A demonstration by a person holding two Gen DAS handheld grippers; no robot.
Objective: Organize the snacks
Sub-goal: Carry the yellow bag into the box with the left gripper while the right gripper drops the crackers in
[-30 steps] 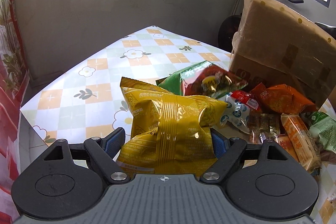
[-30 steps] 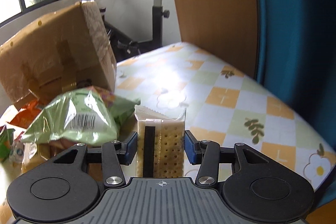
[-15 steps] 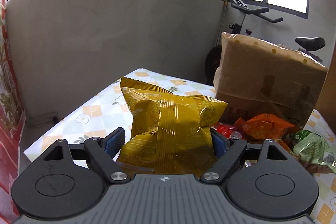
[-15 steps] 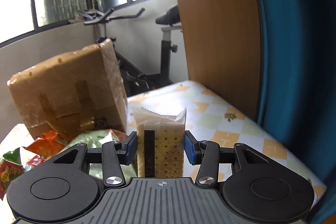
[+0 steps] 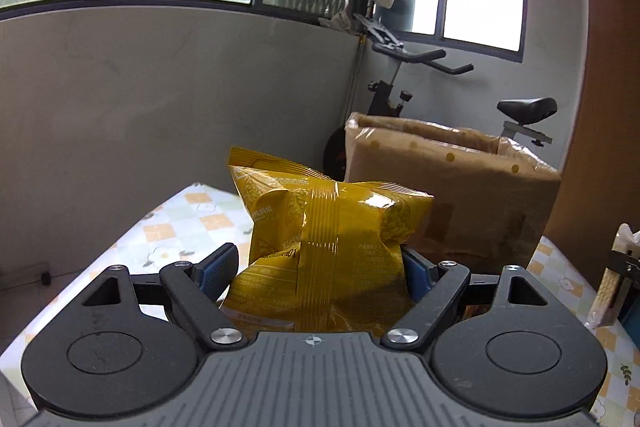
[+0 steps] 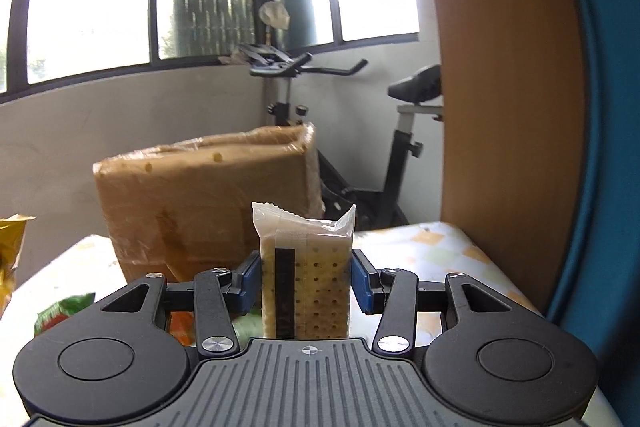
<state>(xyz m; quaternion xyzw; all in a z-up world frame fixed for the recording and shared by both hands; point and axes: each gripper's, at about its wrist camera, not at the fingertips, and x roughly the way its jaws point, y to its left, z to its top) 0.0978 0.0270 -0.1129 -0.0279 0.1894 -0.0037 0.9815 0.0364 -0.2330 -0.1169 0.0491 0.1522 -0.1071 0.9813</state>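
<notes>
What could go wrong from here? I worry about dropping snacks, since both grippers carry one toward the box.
The puffy yellow bag is pinched only at its lower part by the left gripper, so it could slip or get crushed. The cracker pack in the right gripper may crack if squeezed. The cardboard box leans, so a bump might shift it.

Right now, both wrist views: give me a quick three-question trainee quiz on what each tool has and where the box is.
1. True or false: the left tool is shut on a yellow snack bag.
2. What does the right tool hold? A) green chip bag B) clear-wrapped cracker pack C) nothing
3. Fill in: behind both held snacks, on the floral tablecloth, stands an open cardboard ____.

Key:
1. True; its pads press the bag's sides.
2. B, the cracker pack stands upright between the pads.
3. box
</notes>
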